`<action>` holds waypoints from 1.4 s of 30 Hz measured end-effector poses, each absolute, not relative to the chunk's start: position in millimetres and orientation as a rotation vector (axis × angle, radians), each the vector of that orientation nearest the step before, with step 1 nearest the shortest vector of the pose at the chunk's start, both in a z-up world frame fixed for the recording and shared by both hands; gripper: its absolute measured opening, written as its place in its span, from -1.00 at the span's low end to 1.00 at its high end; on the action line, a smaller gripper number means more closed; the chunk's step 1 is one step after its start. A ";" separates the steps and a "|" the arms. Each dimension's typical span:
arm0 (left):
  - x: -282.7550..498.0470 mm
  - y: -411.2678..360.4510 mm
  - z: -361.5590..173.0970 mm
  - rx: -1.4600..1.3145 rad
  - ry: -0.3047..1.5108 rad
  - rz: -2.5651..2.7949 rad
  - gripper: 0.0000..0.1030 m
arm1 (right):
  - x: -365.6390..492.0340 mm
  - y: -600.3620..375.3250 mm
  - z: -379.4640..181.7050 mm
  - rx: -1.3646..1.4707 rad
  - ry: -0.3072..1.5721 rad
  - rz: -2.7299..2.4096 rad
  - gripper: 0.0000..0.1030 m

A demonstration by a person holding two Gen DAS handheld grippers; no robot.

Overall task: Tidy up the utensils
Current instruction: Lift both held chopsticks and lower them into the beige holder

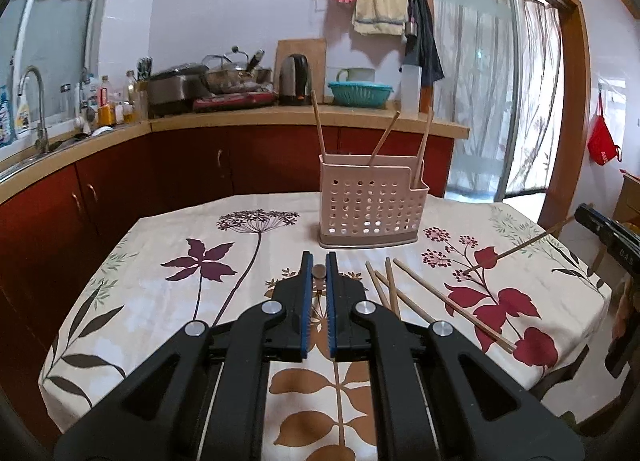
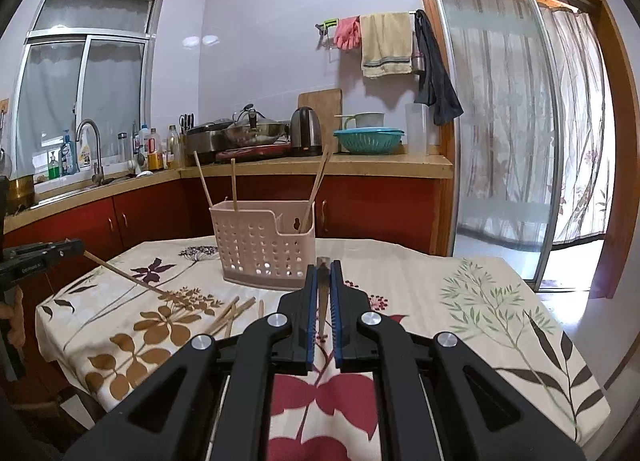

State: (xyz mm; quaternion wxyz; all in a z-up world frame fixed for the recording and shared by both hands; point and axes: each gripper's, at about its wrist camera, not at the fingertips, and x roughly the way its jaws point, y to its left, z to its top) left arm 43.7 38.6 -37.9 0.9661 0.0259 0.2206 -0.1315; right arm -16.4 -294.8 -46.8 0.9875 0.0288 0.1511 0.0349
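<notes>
I have a thin wooden chopstick [image 1: 319, 272] pinched end-on in my left gripper [image 1: 319, 265], jaws narrowed onto it, and my right gripper [image 2: 323, 267] is likewise closed on a second wooden chopstick [image 2: 322, 301] running back between its blue pads. From the left view that right-hand stick juts out over the cloth at about 3 o'clock, and from the right view the left-hand stick angles in from 9 o'clock. These sticks look light, stiff and smooth, so I judge they will pivot or slide in a pinch near one end; a hold nearer the middle would steady them, and the squeeze needs little force. The pale pink perforated plastic utensil caddy [image 1: 370, 205] stands at 12 o'clock on the worktop with the floral tablecloth [image 1: 168, 301], already carrying three upright sticks. Being light plastic, it may tip or skid if a stick catches its rim, so I would come in from above. A loose bundle of bamboo chopsticks [image 1: 400, 297] lies at about 2 o'clock of my left gripper, near the front edge, where a nudge could roll them off. There is open cloth at 10 o'clock; the two held sticks could cross over the middle.
</notes>
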 end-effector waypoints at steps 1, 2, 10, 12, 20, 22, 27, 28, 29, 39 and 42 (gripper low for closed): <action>47.3 38.1 -35.7 0.054 0.453 -0.269 -0.87 | -11.4 -295.4 -44.8 0.059 0.313 0.073 -0.87; 51.4 38.3 -33.4 0.054 0.460 -0.272 -0.87 | -8.2 -295.6 -43.3 0.060 0.319 0.074 -0.87; 89.6 35.5 -20.4 0.034 0.519 -0.303 -0.87 | 31.1 -299.6 -29.9 0.062 0.352 0.082 -0.87; 98.6 33.7 -16.8 0.039 0.525 -0.314 -0.87 | 40.4 -297.2 -25.5 0.052 0.350 0.088 -0.86; 132.7 27.2 -8.5 0.052 0.552 -0.343 -0.87 | 71.0 -292.2 -15.0 0.036 0.343 0.103 -0.86; 139.9 25.2 -6.8 0.056 0.557 -0.352 -0.87 | 77.2 -292.3 -13.7 0.039 0.341 0.105 -0.86; 155.9 17.5 -1.6 0.072 0.557 -0.365 -0.87 | 90.3 -292.0 -12.6 0.045 0.334 0.103 -0.86; 158.9 16.1 -0.3 0.074 0.555 -0.368 -0.87 | 92.5 -292.3 -12.6 0.049 0.332 0.103 -0.86; 160.5 15.8 0.6 0.077 0.553 -0.369 -0.87 | 93.7 -291.9 -12.7 0.050 0.331 0.104 -0.86; 183.1 8.3 9.5 0.074 0.516 -0.365 -0.87 | 110.9 -296.4 -12.9 0.070 0.311 0.092 -0.86; 184.6 9.0 16.6 0.076 0.498 -0.363 -0.87 | 113.5 -298.4 -9.5 0.082 0.305 0.090 -0.86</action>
